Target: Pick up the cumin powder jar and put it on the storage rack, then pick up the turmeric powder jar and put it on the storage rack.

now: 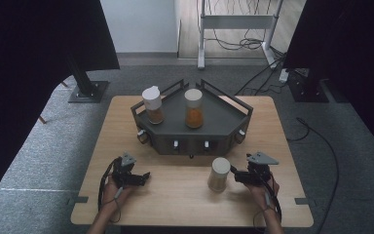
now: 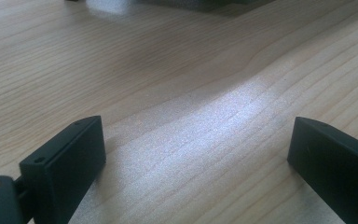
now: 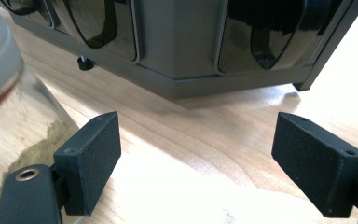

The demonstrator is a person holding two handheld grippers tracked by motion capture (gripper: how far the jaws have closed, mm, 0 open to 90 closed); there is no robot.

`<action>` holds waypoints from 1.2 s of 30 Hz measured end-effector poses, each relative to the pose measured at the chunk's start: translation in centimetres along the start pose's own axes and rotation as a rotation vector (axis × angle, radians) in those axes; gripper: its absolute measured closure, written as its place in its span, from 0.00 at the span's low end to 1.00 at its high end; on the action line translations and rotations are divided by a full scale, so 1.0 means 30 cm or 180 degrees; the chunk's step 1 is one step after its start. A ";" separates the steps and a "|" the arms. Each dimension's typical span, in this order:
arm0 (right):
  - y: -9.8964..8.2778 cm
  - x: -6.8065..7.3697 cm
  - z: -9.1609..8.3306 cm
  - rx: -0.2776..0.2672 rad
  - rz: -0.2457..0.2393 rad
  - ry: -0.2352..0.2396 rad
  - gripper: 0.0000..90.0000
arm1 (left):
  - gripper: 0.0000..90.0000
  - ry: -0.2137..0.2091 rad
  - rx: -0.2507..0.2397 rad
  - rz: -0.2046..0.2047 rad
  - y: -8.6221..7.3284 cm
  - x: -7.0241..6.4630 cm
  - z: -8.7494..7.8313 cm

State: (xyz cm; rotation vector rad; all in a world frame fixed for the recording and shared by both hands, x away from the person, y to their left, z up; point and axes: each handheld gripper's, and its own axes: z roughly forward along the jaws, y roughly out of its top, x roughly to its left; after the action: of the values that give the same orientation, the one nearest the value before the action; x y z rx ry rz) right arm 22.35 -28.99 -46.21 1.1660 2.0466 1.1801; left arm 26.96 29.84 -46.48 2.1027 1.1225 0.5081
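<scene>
**Inspector:** On the near half of the table point(image 1: 185, 195) stands one jar point(image 1: 219, 174), upright, white-capped, a pale greenish powder in its lower part; it sits just left of the right tool point(image 1: 233, 175) in the high view, close beside it; contact between the two cannot be told.

**Clerk:** And the other containers?

**Inspector:** Two more on top of the dark rack point(image 1: 224, 122); the left rack jar point(image 1: 153, 105) holds a brown-orange fill, the right rack jar point(image 1: 194, 108) a brighter orange one; both upright, well apart from each other.

**Clerk:** Surface and room?

**Inspector:** Light wood grain; grey carpet around it; black curtains on both sides; a white frame point(image 1: 236, 29) and loose cables point(image 1: 268, 73) behind.

**Clerk:** The tools?

**Inspector:** Right tool: jaws spread wide, nothing between them but bare wood; the jar lies outside its left jaw in the right gripper view. Left tool point(image 1: 146, 176): jaws likewise wide apart, low over the wood, gripping nothing, well away from the jar.
</scene>
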 end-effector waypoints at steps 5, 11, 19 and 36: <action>-0.014 0.009 0.016 0.0081 -0.0029 -0.0020 0.17 | 0.04 0.0000 0.0000 0.0001 0.000 0.000 0.000; -0.019 0.014 0.028 0.0141 -0.0054 -0.0046 0.17 | 0.04 0.0000 -0.0001 0.0000 0.000 0.000 0.000; -0.026 0.025 0.048 0.0264 -0.0096 -0.0087 0.17 | 0.04 0.0000 -0.0001 0.0000 0.000 0.000 0.000; -0.015 0.041 0.068 0.0452 -0.0137 -0.0151 0.17 | 0.04 0.0000 -0.0001 -0.0001 0.000 0.000 0.000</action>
State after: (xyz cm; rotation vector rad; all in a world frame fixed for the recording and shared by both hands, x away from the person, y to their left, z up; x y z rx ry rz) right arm 23.06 -27.15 -47.63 1.1974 2.1373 0.9911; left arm 26.96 29.84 -46.48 2.1024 1.1226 0.5080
